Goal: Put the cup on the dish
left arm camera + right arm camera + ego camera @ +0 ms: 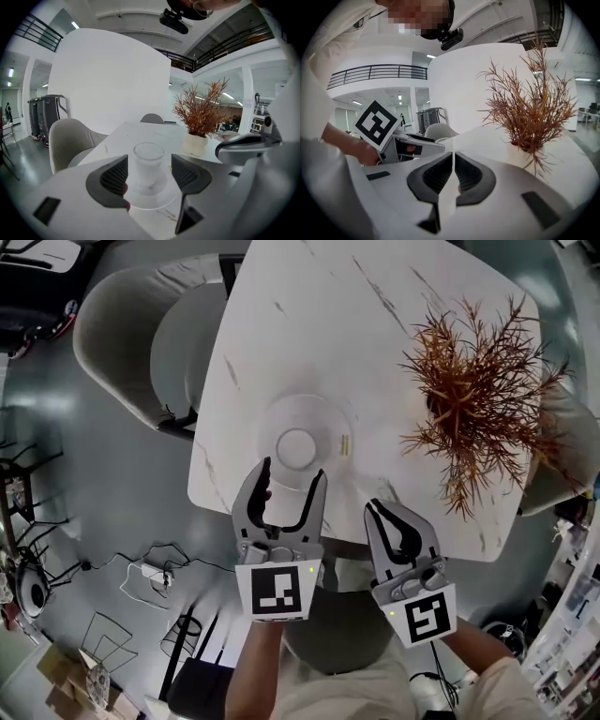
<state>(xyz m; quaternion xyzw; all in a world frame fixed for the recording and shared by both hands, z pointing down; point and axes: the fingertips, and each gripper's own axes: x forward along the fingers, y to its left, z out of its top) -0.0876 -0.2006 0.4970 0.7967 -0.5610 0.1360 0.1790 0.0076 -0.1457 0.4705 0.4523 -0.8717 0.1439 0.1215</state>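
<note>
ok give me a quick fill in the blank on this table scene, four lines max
1. The left tongs are ____, pointing at the cup.
2. The right tongs are ____ and hold nothing.
3. The cup stands upright at the ____ of the clear dish.
4. The plant stands on the person's ____ side of the dish.

Missing words: open; shut; middle; right

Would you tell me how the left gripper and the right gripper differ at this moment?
The left gripper has jaws apart, with the cup on the dish showing between them untouched; the right gripper has jaws together, holding nothing. The left gripper reaches over the dish; the right gripper sits back near the table edge. Both carry marker cubes.
</note>
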